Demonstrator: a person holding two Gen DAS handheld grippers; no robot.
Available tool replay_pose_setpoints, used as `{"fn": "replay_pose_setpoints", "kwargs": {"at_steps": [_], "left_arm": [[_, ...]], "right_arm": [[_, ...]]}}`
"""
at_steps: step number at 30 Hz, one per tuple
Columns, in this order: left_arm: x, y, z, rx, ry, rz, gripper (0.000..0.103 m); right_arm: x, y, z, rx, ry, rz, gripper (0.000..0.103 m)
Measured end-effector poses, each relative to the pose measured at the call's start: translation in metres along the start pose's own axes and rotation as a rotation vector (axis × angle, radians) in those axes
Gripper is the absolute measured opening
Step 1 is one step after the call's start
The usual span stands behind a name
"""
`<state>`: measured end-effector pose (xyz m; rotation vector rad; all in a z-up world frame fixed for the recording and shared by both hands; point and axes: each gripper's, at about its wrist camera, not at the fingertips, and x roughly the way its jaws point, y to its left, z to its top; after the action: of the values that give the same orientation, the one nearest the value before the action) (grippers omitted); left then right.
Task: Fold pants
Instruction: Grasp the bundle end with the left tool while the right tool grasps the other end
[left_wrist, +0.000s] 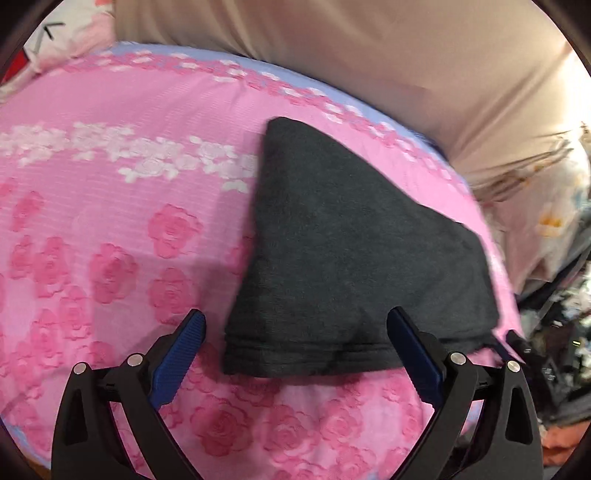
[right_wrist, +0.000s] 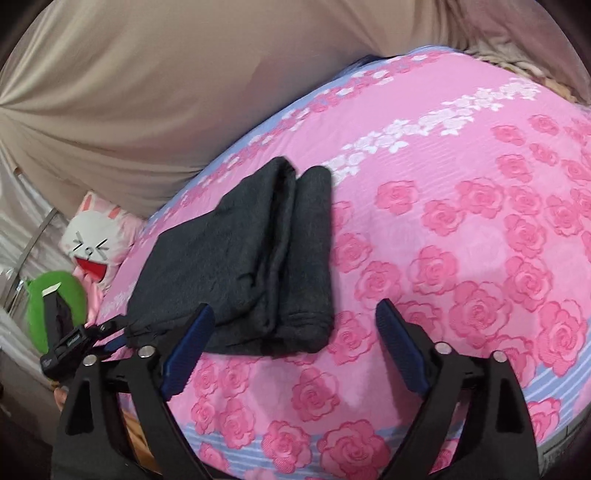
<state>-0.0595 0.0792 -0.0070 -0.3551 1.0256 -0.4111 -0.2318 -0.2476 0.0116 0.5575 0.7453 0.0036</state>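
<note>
So, quick rundown of where the fold sits:

Left wrist view: the left hand-held gripper (left_wrist: 295, 325) hangs with its jaws spread wide and nothing between them, right at the near hem of the pants (left_wrist: 354, 251). The pants look like a compact dark grey bundle lying flat on the pink rose bedspread (left_wrist: 110, 240), toward its right side.

Why it sits like that: my guess is the folding is basically done and the bundle is just parked there. Open jaws straddling the hem look more like a release or a last tidy-up than a fresh grab.

Right wrist view: the right hand-held gripper (right_wrist: 293, 321) is also wide open and empty, with its left finger just in front of the bundle's near edge. The pants (right_wrist: 240, 258) are off to its left, so it isn't lined up on them.

What this view adds: you can see the stacked layers and the crease running down the bundle, which the left view hides. It also catches the other hand-held gripper at the far left edge, plus a bunny cushion (right_wrist: 96, 243) and a green plush (right_wrist: 55, 302) beside the bed.

What the left view adds: the hem stitching up close, and clutter off the bed's right side.
</note>
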Motion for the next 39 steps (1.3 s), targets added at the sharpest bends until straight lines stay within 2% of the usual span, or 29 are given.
{"fn": "replay_pose_setpoints", "kwargs": {"at_steps": [1,2,8,10,12,13,14,15,17,18,20,22,24,25,26,28,30,32,34,38,39], "left_arm": [[0.003,0.000,0.001,0.000,0.018,-0.059,0.098],[0.006,-0.002,0.004,0.002,0.025,-0.077,0.098],[0.031,-0.010,0.027,0.011,0.030,-0.118,0.098],[0.038,-0.016,0.035,0.028,0.030,-0.110,0.097],[0.045,-0.025,0.039,0.052,0.018,-0.074,0.093],[0.045,-0.027,0.040,0.059,0.015,-0.054,0.073],[0.048,-0.031,0.041,0.069,0.020,-0.026,0.043],[0.046,-0.030,0.040,0.063,0.025,-0.011,0.035],[0.033,-0.023,0.043,0.023,0.012,-0.016,0.011],[0.018,-0.019,0.043,0.011,0.000,-0.042,0.010],[-0.006,-0.015,0.038,0.007,-0.004,-0.065,0.010],[-0.028,-0.012,0.022,0.034,0.008,-0.025,0.010],[-0.033,-0.006,0.002,0.040,0.055,0.017,0.012],[-0.029,-0.002,-0.006,0.034,0.081,0.032,0.013],[-0.022,0.002,-0.014,0.033,0.104,0.059,0.024],[-0.018,0.008,-0.021,0.008,0.073,0.080,0.033],[-0.020,0.010,-0.022,-0.017,0.059,0.065,0.045],[-0.018,0.006,-0.021,-0.020,0.064,0.028,0.076],[-0.013,-0.001,-0.021,-0.010,0.074,-0.013,0.092],[-0.004,-0.022,-0.024,0.055,0.035,0.044,0.089],[-0.002,-0.023,-0.023,0.056,0.028,0.048,0.081]], "right_arm": [[0.003,0.002,0.001,0.004,0.011,0.034,0.089],[0.008,0.005,0.004,0.008,0.026,0.069,0.091],[0.040,0.017,0.019,0.002,0.045,0.066,0.094],[0.052,0.022,0.024,-0.006,0.045,0.041,0.093],[0.058,0.026,0.026,0.002,0.045,0.004,0.075],[0.061,0.023,0.026,0.018,0.052,-0.016,0.050],[0.063,0.021,0.027,0.033,0.055,-0.013,0.041],[0.059,0.023,0.028,0.021,0.038,-0.018,0.038],[0.047,0.035,0.029,-0.024,0.013,-0.025,0.034],[0.037,0.043,0.029,-0.036,-0.001,0.002,0.034],[0.021,0.057,0.027,-0.071,-0.003,0.029,0.034],[0.010,0.066,0.015,-0.119,0.022,0.030,0.035],[0.018,0.060,-0.003,-0.130,0.086,-0.009,0.038],[0.025,0.053,-0.012,-0.126,0.116,-0.055,0.042],[0.032,0.045,-0.019,-0.112,0.131,-0.098,0.051],[0.025,0.033,-0.024,-0.047,0.085,-0.038,0.053],[0.019,0.031,-0.022,-0.026,0.088,-0.036,0.058],[0.019,0.032,-0.021,-0.027,0.098,-0.020,0.066],[0.018,0.032,-0.021,-0.037,0.090,-0.015,0.070],[0.027,0.034,-0.020,-0.021,0.050,-0.001,0.075],[0.031,0.037,-0.019,-0.023,0.041,-0.003,0.074]]}}
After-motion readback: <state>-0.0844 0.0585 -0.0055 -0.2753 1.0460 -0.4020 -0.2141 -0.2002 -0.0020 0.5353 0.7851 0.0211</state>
